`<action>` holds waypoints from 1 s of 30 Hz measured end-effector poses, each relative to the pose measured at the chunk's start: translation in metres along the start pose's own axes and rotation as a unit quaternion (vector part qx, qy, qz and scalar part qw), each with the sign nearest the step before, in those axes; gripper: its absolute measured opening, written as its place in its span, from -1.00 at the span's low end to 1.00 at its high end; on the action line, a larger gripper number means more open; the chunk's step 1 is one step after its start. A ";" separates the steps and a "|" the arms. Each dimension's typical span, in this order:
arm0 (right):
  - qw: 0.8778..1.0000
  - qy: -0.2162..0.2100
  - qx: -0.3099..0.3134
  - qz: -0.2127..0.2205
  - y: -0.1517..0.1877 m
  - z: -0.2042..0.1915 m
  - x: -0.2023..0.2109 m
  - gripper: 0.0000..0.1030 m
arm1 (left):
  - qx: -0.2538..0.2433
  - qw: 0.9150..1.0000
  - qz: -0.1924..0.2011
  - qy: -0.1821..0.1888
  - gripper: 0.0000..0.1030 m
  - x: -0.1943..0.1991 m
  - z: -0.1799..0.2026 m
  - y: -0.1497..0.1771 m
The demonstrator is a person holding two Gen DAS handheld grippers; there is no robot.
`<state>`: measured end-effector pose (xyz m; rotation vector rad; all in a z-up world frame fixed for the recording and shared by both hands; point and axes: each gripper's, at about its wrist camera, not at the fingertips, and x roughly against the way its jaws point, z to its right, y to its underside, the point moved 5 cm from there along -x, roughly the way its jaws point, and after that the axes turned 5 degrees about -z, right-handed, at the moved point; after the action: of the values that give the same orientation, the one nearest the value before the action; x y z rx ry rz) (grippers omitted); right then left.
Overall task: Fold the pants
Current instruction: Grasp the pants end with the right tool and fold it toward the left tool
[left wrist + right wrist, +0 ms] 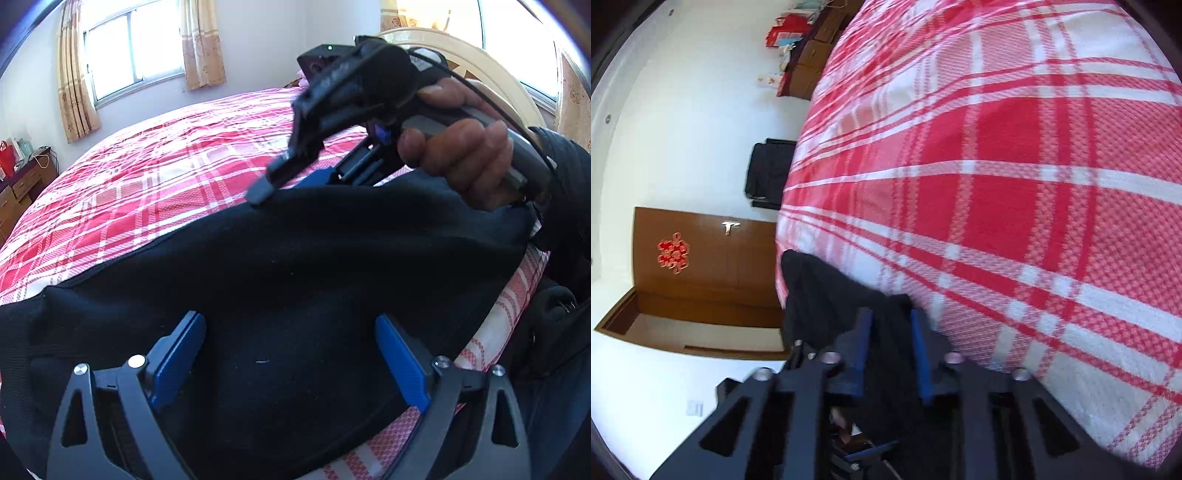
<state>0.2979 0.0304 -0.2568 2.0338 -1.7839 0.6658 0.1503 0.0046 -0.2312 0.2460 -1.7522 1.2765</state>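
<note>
The right gripper [891, 345], with its blue-padded black fingers [921, 354], is closed on a bunch of black soft fabric, the pants [827, 295]. The cloth hangs near the edge of the bed covered with a red and white checked sheet [1015, 192]. Behind are a brown wooden door [701, 266] with a red knot ornament [674, 253], a white wall, and a black bag [770, 171].

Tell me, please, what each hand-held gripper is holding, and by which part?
The right hand-held gripper pinches the black pants by an edge fold. The left hand-held gripper is open, holding nothing.
</note>
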 end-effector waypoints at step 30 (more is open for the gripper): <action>0.985 0.127 0.060 0.103 -0.026 -0.013 0.023 -0.98 | -0.010 1.000 0.001 -0.003 0.94 0.006 0.010 0.013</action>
<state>0.3248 0.0222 -0.2322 1.7537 -1.8525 1.0666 0.1334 0.0036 -0.2359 0.2373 -1.7688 1.2599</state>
